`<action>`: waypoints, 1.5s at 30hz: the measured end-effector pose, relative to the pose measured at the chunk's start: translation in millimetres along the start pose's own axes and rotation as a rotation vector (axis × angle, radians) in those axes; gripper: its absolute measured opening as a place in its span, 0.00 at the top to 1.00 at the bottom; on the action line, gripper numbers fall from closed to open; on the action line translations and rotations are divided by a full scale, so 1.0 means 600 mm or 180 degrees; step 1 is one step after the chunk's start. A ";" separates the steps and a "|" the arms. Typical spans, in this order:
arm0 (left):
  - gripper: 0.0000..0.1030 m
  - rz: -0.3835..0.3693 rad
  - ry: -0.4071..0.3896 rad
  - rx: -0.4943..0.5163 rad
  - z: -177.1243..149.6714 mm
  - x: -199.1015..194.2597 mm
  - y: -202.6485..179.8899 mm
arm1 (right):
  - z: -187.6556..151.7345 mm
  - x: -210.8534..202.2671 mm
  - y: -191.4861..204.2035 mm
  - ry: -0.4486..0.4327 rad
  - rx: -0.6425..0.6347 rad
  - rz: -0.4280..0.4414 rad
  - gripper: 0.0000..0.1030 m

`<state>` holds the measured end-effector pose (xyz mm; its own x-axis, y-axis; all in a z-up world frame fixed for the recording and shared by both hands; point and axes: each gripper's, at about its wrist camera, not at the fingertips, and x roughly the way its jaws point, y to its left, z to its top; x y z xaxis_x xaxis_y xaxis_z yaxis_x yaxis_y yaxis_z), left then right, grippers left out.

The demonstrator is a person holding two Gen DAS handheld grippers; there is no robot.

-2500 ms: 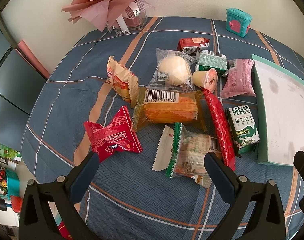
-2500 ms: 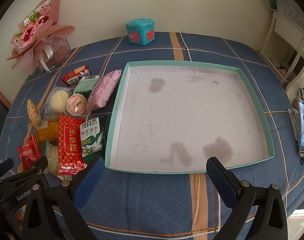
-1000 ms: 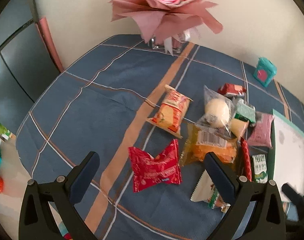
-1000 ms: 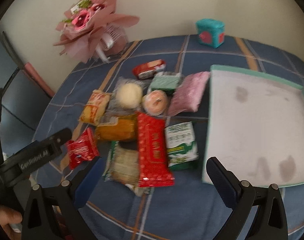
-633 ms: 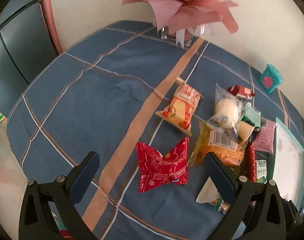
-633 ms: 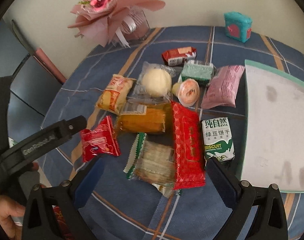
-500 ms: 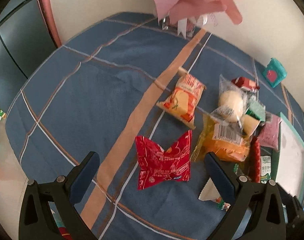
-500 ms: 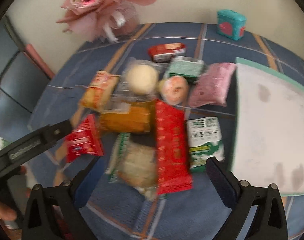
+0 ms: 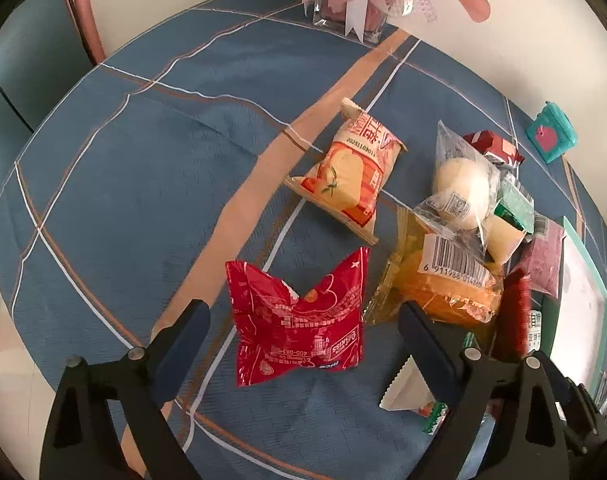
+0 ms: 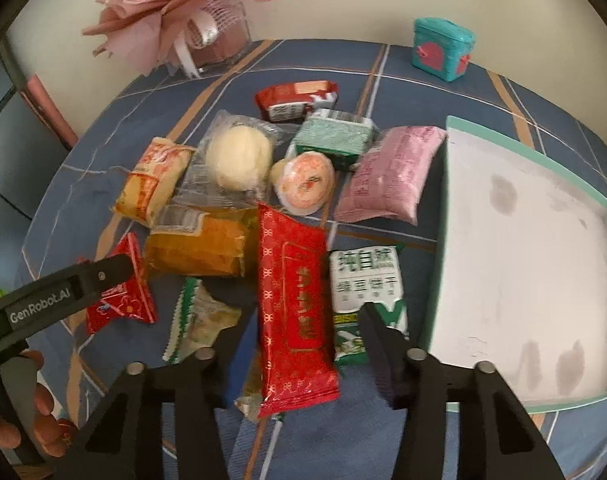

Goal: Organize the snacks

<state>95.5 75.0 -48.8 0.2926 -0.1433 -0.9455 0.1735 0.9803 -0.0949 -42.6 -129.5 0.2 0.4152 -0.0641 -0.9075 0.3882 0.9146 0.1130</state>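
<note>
1. Left gripper (image 9: 303,320): lower centre of left wrist view, jaws closing, not clenched yet. Crumpled red snack bag (image 9: 299,320) lies betw. the fingers; pads not touching it.
2. Right gripper (image 10: 295,328): bottom centre of right wrist view, jaws closing around long red packet (image 10: 293,300). Can't tell if pads press it; small gaps seem to show either side.
3. Green biscuit pack (image 10: 365,292) just right of the red packet, under the right finger tip.
4. Snack pile mid-frame in right view: orange cake pack (image 10: 199,246), white bun in clear wrap (image 10: 237,158), jelly cup (image 10: 305,182), pink pack (image 10: 391,172).
5. Teal-rimmed tray (image 10: 439,240) on right side, no snacks in it.
6. All on blue plaid tablecloth (image 9: 143,160); pink bouquet (image 10: 175,4) upper left.
7. Person's hand (image 10: 23,416) lower left, holding the left tool.
</note>
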 end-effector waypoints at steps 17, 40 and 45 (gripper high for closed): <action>0.30 -0.0046 0.0236 -0.0076 -0.001 0.046 0.001 | 0.003 0.008 -0.001 -0.0030 -0.0080 -0.0053 0.88; 0.38 -0.0233 -0.0426 -0.0216 -0.019 -0.074 0.020 | 0.019 -0.080 -0.030 -0.0488 0.0205 0.0368 0.89; 0.38 -0.0290 -0.0468 -0.0144 -0.012 -0.080 0.000 | 0.020 -0.087 -0.040 -0.0496 0.0258 0.0364 0.89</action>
<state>74.5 82.8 -5.8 0.4125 -0.2470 -0.8768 0.1640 0.9669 -0.1953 -63.8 -153.1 49.5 0.5801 -0.0283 -0.8140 0.3934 0.8848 0.2497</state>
